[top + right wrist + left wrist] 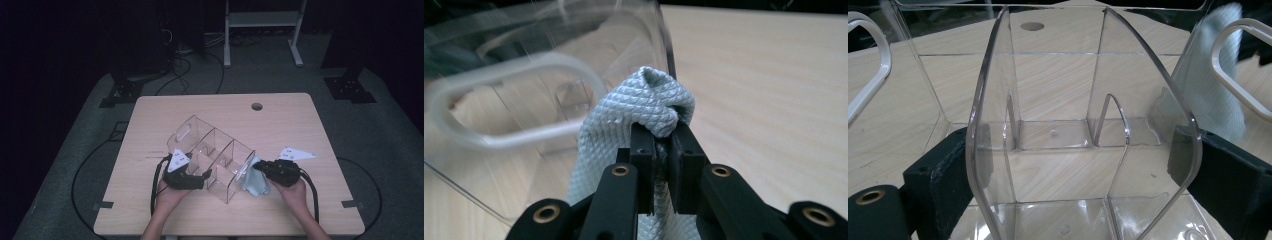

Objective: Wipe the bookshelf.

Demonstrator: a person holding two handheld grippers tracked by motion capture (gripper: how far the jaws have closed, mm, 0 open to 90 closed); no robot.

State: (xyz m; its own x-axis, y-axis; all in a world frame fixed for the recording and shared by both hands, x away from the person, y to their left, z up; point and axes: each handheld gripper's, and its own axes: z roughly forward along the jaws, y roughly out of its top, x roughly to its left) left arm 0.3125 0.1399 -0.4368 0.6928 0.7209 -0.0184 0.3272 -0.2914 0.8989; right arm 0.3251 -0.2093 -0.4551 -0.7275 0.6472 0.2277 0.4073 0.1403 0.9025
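Observation:
A clear plastic organizer (215, 150) with several compartments and handle cut-outs lies slantwise on the wooden table (300, 125). My left gripper (205, 175) holds its near-left side. In the left gripper view the jaws stand wide, pressing on both edges of a curved clear wall (1058, 100), with the gripper (1080, 175) straddling it. My right gripper (257, 167) is shut on a bunched light blue cloth (255, 186) at the organizer's near-right end. In the right gripper view the cloth (644, 105) bulges above the closed gripper (661, 140), right beside the end wall and its handle slot (524, 65). The cloth (1213, 95) shows through that wall.
A round cable hole (257, 106) sits near the table's far edge. Black cables trail from both grippers over the table's near edge. Beyond the table stand a white frame (262, 30) and dark stand bases (350, 87) on the grey floor.

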